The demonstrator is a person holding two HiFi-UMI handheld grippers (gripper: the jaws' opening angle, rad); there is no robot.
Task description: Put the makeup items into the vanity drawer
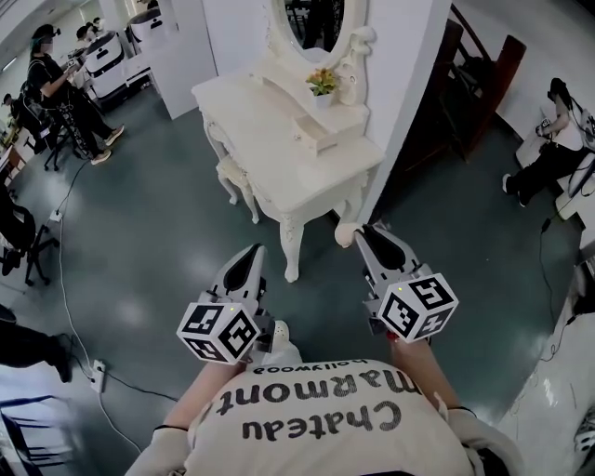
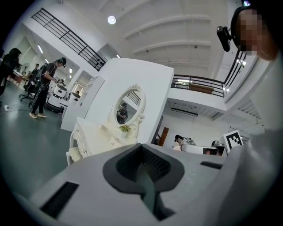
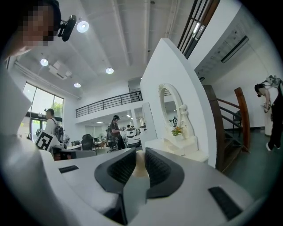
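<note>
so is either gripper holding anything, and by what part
The right gripper pinches a small cream item by its sides; the left gripper holds nothing.

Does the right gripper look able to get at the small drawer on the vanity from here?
Probably not yet. The right gripper hangs over the floor, short of the vanity, and the drawer sits further back by the flowers. Nothing stands in between, so a step closer should do.

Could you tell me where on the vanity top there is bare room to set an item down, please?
The vanity top is bare along its whole front, from the front edge back to the drawer box. Only the back strip under the mirror is crowded: the drawer box and the flower pot stand there.
</note>
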